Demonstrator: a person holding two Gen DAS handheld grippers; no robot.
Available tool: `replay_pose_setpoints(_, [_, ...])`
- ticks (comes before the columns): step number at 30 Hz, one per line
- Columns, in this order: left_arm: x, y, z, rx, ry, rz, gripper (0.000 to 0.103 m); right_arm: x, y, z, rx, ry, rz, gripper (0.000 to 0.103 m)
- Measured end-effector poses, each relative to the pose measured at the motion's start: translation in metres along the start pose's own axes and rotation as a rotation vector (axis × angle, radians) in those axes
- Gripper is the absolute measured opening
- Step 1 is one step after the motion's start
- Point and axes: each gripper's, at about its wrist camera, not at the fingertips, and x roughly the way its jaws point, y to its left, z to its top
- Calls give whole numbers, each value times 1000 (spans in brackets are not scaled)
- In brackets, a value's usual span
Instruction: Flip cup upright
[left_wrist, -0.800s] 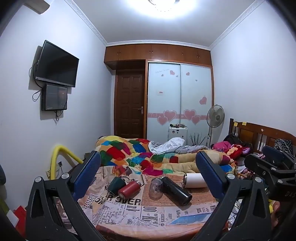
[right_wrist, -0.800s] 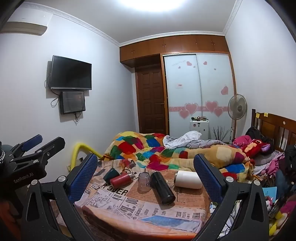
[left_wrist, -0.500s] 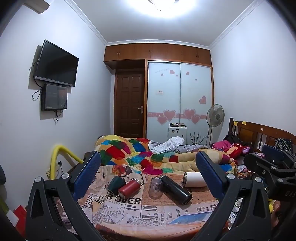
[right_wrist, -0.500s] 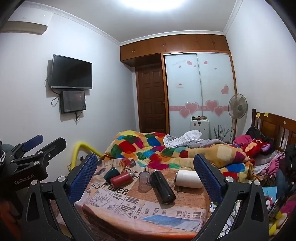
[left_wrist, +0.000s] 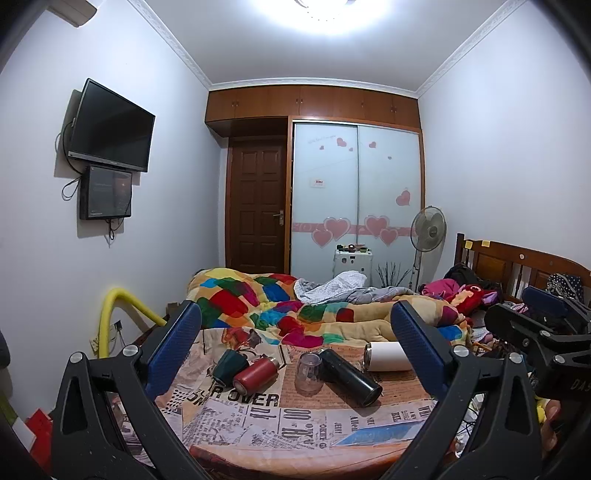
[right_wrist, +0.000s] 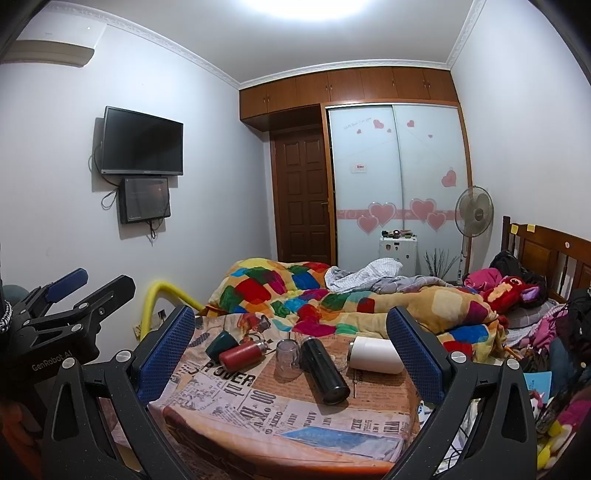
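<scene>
Several cups lie on a table covered with a newspaper-print cloth (left_wrist: 266, 417) (right_wrist: 280, 413). A dark green cup (left_wrist: 229, 364) (right_wrist: 221, 342), a red flask (left_wrist: 255, 373) (right_wrist: 240, 355), a black flask (left_wrist: 349, 376) (right_wrist: 324, 370) and a white cup (left_wrist: 386, 356) (right_wrist: 375, 355) lie on their sides. A clear glass (left_wrist: 309, 373) (right_wrist: 288, 356) stands mouth down between the red and black flasks. My left gripper (left_wrist: 295, 354) and right gripper (right_wrist: 290, 354) are both open and empty, held back from the table's near edge.
A bed with a patchwork quilt (left_wrist: 295, 306) lies behind the table. A yellow padded rail (left_wrist: 118, 306) stands at the left. The wooden headboard (right_wrist: 546, 251), clothes and plush toys are at the right. A fan (left_wrist: 428, 229) stands by the wardrobe.
Both views have shifted very slightly; the cups and flasks lie as before and both grippers stay open.
</scene>
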Motion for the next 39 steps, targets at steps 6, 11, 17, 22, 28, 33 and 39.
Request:
replay_pose_setpoints(6, [-2, 3, 2, 1, -3, -4, 103, 0, -2, -2, -1, 2, 0, 103])
replay_pose_setpoints(11, [-2, 2, 1, 1, -4, -4, 103, -1, -4, -3, 1, 3, 0, 103])
replay_pose_setpoints(17, [-1, 2, 1, 1, -4, -6, 103, 0, -3, -2, -1, 5, -1, 103])
replay_pose_setpoints(22, [-1, 1, 1, -1, -4, -8, 103, 0, -2, -2, -2, 6, -2, 103])
replay_pose_setpoints(28, [-1, 2, 2, -1, -3, -8, 103, 0, -1, -1, -4, 8, -2, 103])
replay_pose_setpoints(33, [-2, 2, 4, -1, -1, -12, 103, -2, -2, -3, -3, 9, -2, 103])
replay_pose_setpoints(39, [-2, 2, 3, -2, -1, -12, 103, -5, -11, -11, -2, 10, -4, 103])
